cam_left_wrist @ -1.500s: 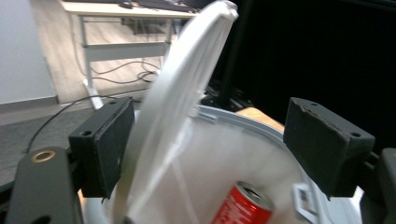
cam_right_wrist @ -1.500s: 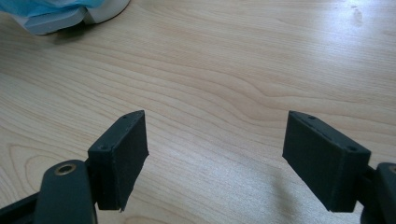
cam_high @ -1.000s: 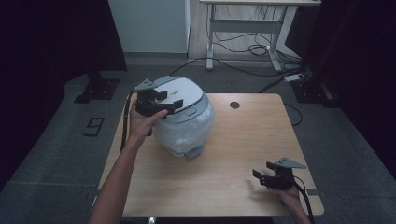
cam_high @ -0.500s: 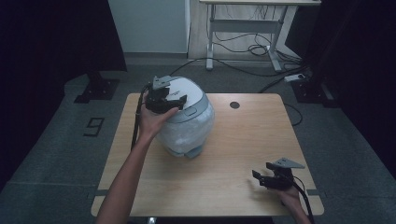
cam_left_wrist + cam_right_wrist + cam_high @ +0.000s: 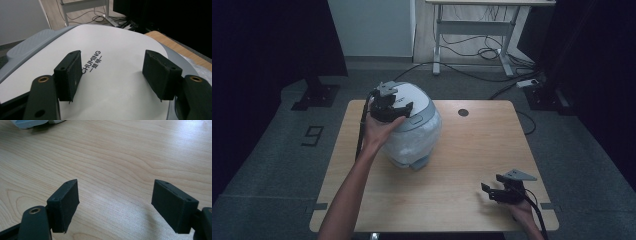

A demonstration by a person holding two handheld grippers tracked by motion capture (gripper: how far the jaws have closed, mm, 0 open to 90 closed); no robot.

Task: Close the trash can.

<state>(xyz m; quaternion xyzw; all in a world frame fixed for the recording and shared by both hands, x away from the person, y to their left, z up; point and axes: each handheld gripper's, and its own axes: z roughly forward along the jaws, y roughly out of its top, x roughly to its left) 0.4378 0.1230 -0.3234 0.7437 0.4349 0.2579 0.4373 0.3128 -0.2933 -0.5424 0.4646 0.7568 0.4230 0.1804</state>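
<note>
A round white and grey cooker (image 5: 414,135), its body wrapped in clear plastic, stands on the left half of the wooden table (image 5: 462,165). Its white lid (image 5: 112,42) carries the word CHUMING. My left gripper (image 5: 398,104) hovers over the lid's top left part. In the left gripper view its jaws (image 5: 112,65) stand apart above the flat lid; they have just been closing, and nothing is gripped between the pads. My right gripper (image 5: 490,185) rests low at the table's front right, open, with bare wood between its pads (image 5: 115,195).
A dark round hole (image 5: 463,112) sits in the tabletop behind the cooker. Beyond the table are a white desk frame (image 5: 472,35), cables on the floor (image 5: 492,65) and a power strip (image 5: 532,82). A floor mark "9" (image 5: 313,135) lies at the left.
My left gripper has moved right, from the cooker's left edge to over the lid, and its jaws have narrowed. The right gripper has stayed in place.
</note>
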